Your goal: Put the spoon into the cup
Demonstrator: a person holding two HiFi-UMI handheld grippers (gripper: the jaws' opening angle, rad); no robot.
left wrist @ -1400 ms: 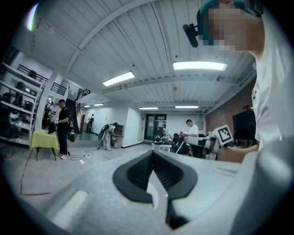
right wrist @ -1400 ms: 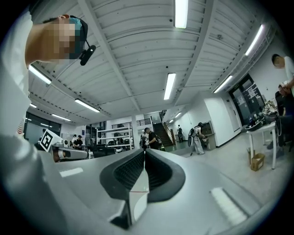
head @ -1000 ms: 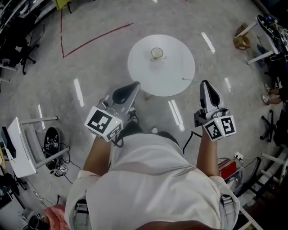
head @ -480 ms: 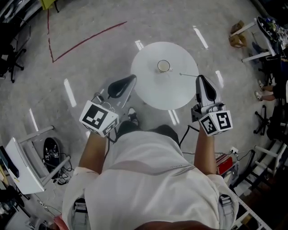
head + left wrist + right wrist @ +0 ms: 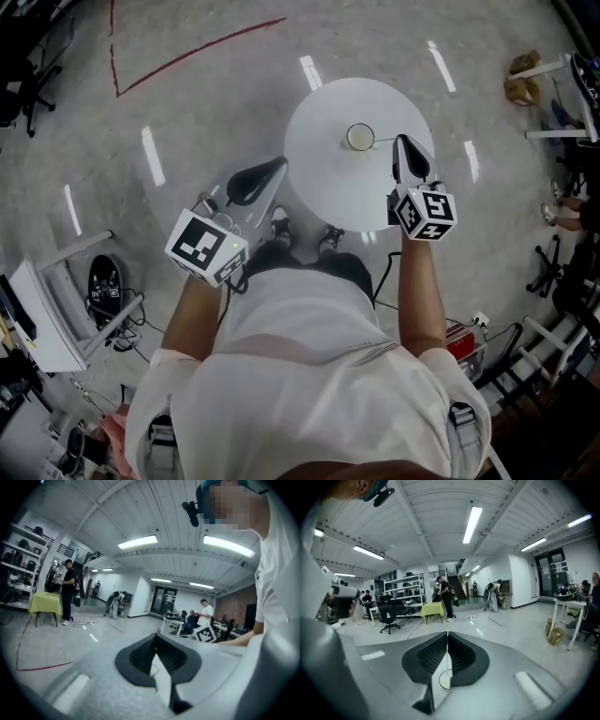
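Right claw (image 5: 397,140) closed on thin spoon (image 5: 382,141), tip at cup (image 5: 359,137) rim | cup on round white surface (image 5: 328,178) | left claw (image 5: 280,163) closed, empty

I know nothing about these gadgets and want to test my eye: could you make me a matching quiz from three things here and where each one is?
Things:
1. small pale cup
2. thin metal spoon
3. left gripper

Places:
a. pinched in the right gripper, pointing toward the cup
b. beside the table's edge, jaws together, holding nothing
c. standing on the round white table

Pairs: 1-c, 2-a, 3-b
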